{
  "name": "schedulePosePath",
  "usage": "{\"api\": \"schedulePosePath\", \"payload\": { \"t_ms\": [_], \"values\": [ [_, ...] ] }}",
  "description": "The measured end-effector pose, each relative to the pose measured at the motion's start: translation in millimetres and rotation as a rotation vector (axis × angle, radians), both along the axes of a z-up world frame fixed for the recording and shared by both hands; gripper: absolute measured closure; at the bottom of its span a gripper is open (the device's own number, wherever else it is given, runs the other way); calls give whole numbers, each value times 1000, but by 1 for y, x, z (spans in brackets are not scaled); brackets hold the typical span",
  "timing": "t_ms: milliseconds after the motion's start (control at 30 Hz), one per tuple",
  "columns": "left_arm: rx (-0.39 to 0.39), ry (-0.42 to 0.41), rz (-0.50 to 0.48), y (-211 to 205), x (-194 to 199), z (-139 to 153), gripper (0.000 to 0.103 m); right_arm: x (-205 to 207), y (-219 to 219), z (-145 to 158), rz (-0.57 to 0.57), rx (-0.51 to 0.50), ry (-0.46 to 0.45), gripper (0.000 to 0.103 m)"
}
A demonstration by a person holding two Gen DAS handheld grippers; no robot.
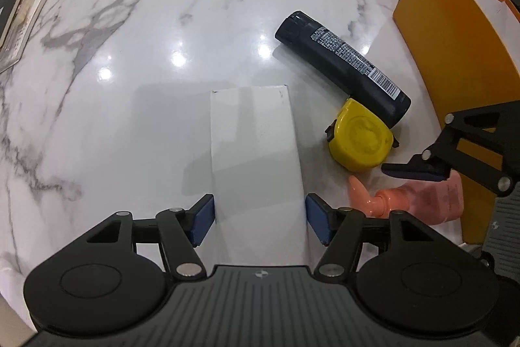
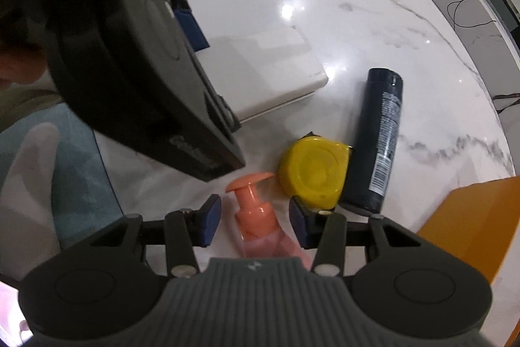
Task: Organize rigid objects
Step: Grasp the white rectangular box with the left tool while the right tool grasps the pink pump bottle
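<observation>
A flat white box (image 1: pixel 256 152) lies on the marble table between the fingers of my left gripper (image 1: pixel 260 218); the pads sit right at its two sides, and it also shows in the right wrist view (image 2: pixel 269 67). A pink pump bottle (image 2: pixel 256 223) lies on its side between the open fingers of my right gripper (image 2: pixel 255 221), with gaps on both sides; it shows in the left wrist view (image 1: pixel 422 200) too. A yellow tape measure (image 1: pixel 360 142) (image 2: pixel 313 173) and a dark spray can (image 1: pixel 344 64) (image 2: pixel 378 139) lie beside the bottle.
An open orange box (image 1: pixel 455 60) stands at the right side of the marble table (image 1: pixel 162 21); its corner shows in the right wrist view (image 2: pixel 471 217). Books (image 1: pixel 16 21) lie at the far left edge. The left gripper's body (image 2: pixel 130 60) fills the upper left of the right wrist view.
</observation>
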State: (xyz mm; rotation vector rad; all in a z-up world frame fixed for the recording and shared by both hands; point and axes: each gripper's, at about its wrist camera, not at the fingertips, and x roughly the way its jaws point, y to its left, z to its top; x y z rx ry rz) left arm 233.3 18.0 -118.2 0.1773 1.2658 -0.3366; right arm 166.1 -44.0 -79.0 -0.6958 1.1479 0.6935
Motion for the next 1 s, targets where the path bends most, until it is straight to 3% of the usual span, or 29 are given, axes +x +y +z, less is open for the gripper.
{"api": "schedulePosePath", "payload": {
  "t_ms": [167, 233, 467, 600, 800, 1000],
  "values": [
    [10, -1, -12, -1, 3, -8, 27, 3, -4, -6, -8, 22, 20, 60],
    [29, -7, -18, -4, 4, -11, 27, 5, -7, -6, -21, 33, 28, 72],
    [58, -24, -45, -8, 1, -10, 32, -8, -15, 4, -53, 55, -34, 75],
    [90, -32, -52, -6, -2, -9, 32, -14, -26, 17, -120, 86, -77, 76],
    [99, 24, -19, 0, -1, -9, 32, -18, -52, 31, -257, 162, -127, 77],
    [94, 1, -12, -3, -3, -9, 28, -16, -74, 39, -371, 240, -147, 78]
  ]
}}
